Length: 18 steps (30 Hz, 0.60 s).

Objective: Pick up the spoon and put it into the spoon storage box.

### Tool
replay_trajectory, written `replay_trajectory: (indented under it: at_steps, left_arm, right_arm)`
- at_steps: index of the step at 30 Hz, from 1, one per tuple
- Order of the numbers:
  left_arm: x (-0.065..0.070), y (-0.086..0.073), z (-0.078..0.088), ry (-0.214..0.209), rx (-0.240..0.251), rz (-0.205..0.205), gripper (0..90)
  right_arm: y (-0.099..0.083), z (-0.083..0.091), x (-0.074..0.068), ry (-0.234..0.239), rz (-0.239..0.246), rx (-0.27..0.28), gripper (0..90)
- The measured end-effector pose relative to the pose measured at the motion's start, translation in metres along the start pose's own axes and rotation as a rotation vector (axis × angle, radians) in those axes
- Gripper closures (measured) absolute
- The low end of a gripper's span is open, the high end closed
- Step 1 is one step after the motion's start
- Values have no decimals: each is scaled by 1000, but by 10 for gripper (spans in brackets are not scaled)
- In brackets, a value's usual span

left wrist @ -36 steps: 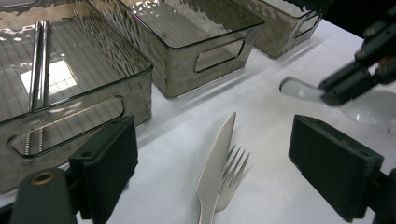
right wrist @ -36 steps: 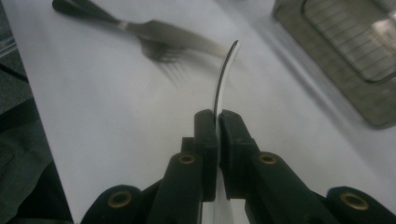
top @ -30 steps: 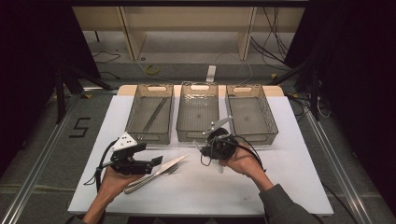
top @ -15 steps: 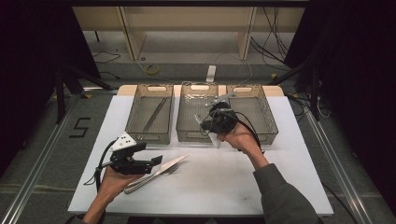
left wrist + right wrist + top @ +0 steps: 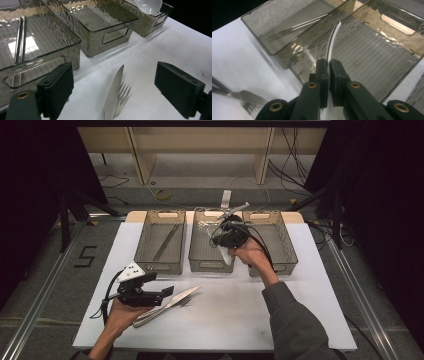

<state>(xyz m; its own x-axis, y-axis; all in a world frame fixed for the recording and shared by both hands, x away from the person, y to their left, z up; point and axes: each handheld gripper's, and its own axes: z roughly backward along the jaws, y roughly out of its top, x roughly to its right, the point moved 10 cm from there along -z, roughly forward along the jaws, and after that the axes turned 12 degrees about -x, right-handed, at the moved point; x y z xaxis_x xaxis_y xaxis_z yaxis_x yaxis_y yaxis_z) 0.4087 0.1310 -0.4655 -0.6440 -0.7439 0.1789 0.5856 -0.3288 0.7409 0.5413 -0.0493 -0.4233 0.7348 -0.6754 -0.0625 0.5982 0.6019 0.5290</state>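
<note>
At the lower left of the high view, the left hand-held gripper (image 5: 167, 292) rests low on the white table (image 5: 300, 320), jaws spread wide with nothing between them; a knife (image 5: 114, 91) and a fork (image 5: 122, 96) lie together just ahead of it. Farther up, near the frame's centre, the right hand-held gripper (image 5: 328, 65) is clenched on a white plastic spoon (image 5: 332, 42), held over the middle bin (image 5: 200, 257) of three smoky clear bins. Thin metal rods lie in the left bin (image 5: 145, 255).
</note>
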Motion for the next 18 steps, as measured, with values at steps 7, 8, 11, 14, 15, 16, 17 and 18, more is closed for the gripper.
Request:
replay_trajectory:
  at_steps: [7, 8, 11, 14, 15, 16, 17, 18]
  left_arm:
    - [0, 0, 0, 1, 4, -2, 151]
    - [0, 0, 0, 1, 4, -1, 151]
    - [-1, 1, 0, 2, 7, 1, 151]
    - [-1, 1, 0, 2, 7, 3, 151]
    - [-1, 1, 0, 2, 6, 0, 150]
    - [-1, 1, 0, 2, 7, 1, 151]
    - [-1, 1, 0, 3, 8, 2, 151]
    - [-1, 1, 0, 3, 8, 0, 151]
  right_arm:
    - [13, -5, 14, -24, -22, 13, 870]
    - [15, -6, 16, -26, -29, 17, 869]
    - [18, -10, 20, -29, -40, 19, 870]
    - [21, -15, 26, -44, -51, 22, 869]
    - [21, -16, 28, -45, -56, 21, 869]
    - [22, -17, 30, -48, -56, 23, 869]
    - [22, -19, 31, -52, -62, 22, 869]
    - [22, -20, 33, -57, -64, 21, 869]
